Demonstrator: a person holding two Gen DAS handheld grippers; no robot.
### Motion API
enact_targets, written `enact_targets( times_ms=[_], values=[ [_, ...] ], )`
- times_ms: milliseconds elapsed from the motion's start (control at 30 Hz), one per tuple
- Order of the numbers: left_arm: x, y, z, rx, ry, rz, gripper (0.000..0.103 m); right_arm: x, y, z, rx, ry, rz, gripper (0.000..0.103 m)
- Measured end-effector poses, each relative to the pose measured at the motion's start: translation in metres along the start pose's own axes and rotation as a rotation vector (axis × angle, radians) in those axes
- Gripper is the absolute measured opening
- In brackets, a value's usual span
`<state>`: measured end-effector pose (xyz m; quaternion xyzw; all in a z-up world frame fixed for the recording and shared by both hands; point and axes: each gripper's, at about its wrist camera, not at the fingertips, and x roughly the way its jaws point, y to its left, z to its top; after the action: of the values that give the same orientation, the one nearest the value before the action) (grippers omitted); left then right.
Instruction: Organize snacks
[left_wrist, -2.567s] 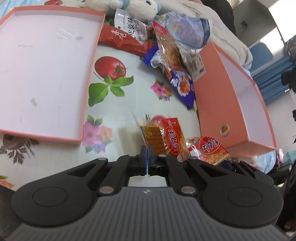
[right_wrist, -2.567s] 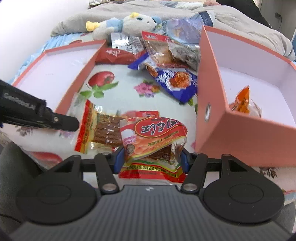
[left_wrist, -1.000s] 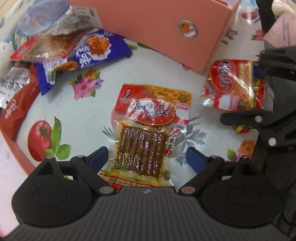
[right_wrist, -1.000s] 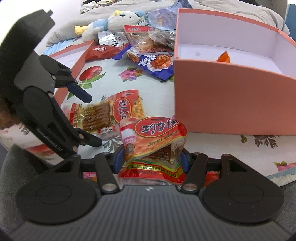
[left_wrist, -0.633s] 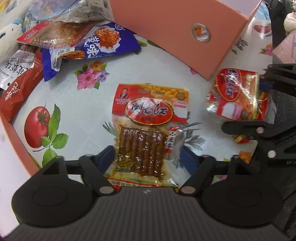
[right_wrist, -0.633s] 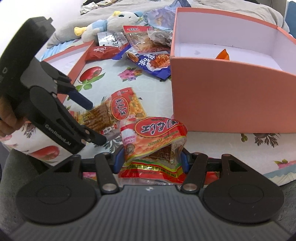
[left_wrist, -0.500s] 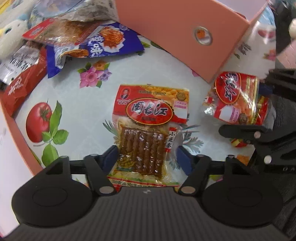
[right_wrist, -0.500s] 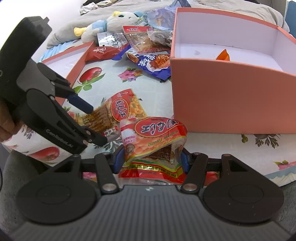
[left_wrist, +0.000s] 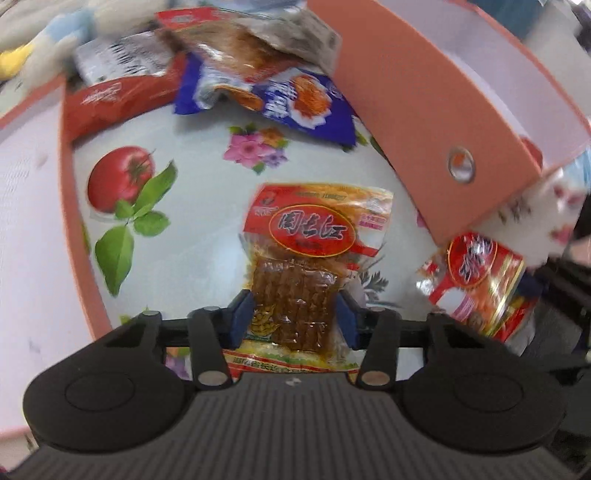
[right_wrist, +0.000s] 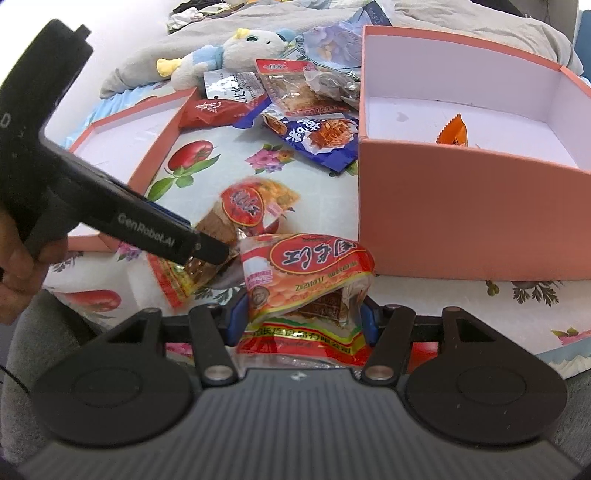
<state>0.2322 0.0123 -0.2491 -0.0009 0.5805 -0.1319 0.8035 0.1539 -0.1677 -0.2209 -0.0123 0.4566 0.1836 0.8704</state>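
Note:
My left gripper (left_wrist: 293, 319) is shut on a red-and-yellow snack packet (left_wrist: 314, 236) with brown strips inside, lifted a little off the flowered tablecloth; this packet also shows in the right wrist view (right_wrist: 243, 210). My right gripper (right_wrist: 301, 321) is shut on a similar red packet (right_wrist: 306, 266), which shows at the right of the left wrist view (left_wrist: 476, 280). The open pink box (right_wrist: 461, 206) stands to the right with an orange sachet (right_wrist: 452, 134) inside. The left gripper's fingers (right_wrist: 207, 251) reach in from the left.
A pink box lid (left_wrist: 33, 206) lies open at the left. A pile of snack bags sits at the back: blue bag (right_wrist: 317, 136), red bag (right_wrist: 214, 110), clear bags (right_wrist: 295, 88). A plush toy (right_wrist: 229, 55) lies behind them on a grey blanket.
My left gripper came down over the packet on the cloth, closed on its lower end and lifted it. My right gripper has kept hold of its packet near the box front.

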Motion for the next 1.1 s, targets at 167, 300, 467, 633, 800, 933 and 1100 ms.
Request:
enact_targets(
  times_ms=[167,300,467,633,800,933,1100],
  values=[
    [-0.001,0.008,-0.005,-0.088,0.004,0.005,0.019,-0.002,0.003,0.003,-0.008,-0.006,0.013,0.061],
    [-0.002,0.012,-0.007,-0.090,-0.009,0.003,0.020,-0.001,0.004,0.001,-0.023,-0.004,0.009,0.061],
    [-0.010,0.015,-0.007,-0.118,-0.031,0.000,0.023,0.005,0.006,-0.002,-0.036,0.001,-0.001,0.061],
    [-0.015,0.023,-0.006,-0.169,-0.065,0.015,0.072,0.014,0.018,-0.004,-0.106,-0.006,-0.010,0.061],
    [-0.014,0.035,-0.002,-0.216,-0.065,0.024,0.092,0.024,0.024,-0.005,-0.147,-0.004,-0.033,0.061],
    [-0.009,0.041,0.001,-0.232,-0.055,0.031,0.093,0.029,0.024,-0.008,-0.155,0.002,-0.040,0.061],
    [-0.001,0.043,0.004,-0.254,-0.037,0.026,0.095,0.030,0.024,-0.010,-0.161,-0.004,-0.040,0.061]
  ],
)
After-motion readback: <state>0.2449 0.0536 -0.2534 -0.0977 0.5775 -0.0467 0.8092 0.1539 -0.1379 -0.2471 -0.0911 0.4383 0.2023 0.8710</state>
